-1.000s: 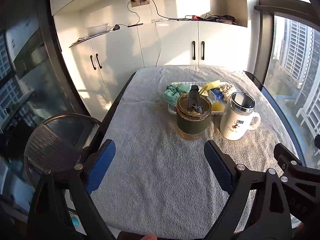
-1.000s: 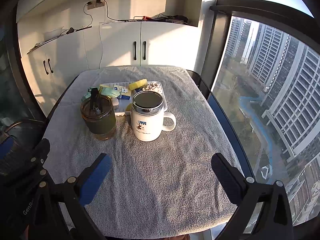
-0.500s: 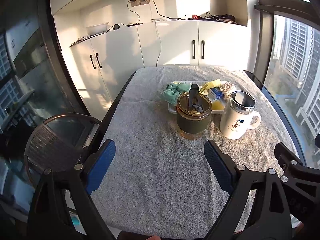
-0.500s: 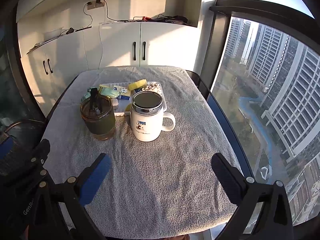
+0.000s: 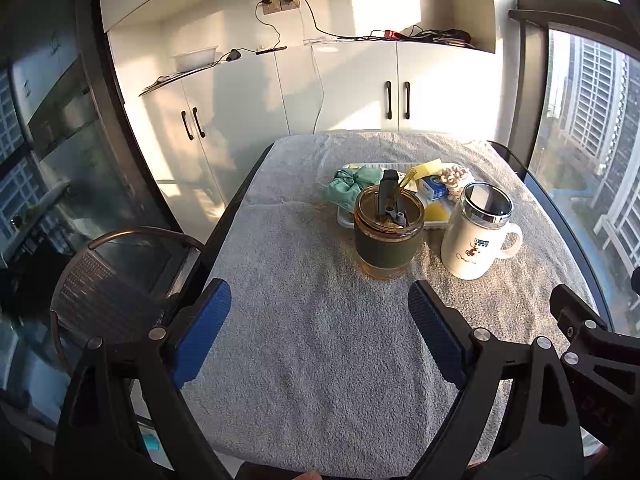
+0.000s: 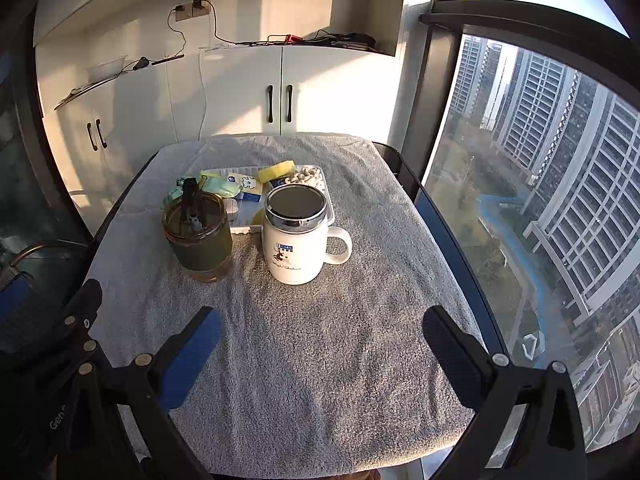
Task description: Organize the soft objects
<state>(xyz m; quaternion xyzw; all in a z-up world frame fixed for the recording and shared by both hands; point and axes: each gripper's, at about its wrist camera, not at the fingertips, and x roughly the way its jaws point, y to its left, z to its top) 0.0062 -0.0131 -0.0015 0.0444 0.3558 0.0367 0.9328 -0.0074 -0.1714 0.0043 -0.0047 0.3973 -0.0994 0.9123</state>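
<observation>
Both grippers, left (image 5: 316, 320) & right (image 6: 320, 340), hang w/ fingers wide apart, holding nothing, above the towel (image 6: 320, 360); soft things (green cloth (image 5: 348, 188), sponge (image 6: 276, 171)) lie in the tray (image 6: 329, 216) behind the cups, fitting sorted or awaiting sorting.

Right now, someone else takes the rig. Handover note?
Left gripper: open, empty, low over the near part of the grey towel-covered table.
Right gripper: open, empty, likewise.
Soft items sit together in the white tray at the far side: green cloth bundle, yellow sponges, blue-and-white packet, beaded string.
In front of the tray: amber glass tumbler with a dark sleeve, white lidded mug.
The scene fits either items waiting to be sorted out of the tray or already gathered there; check the plan before grasping.
</observation>
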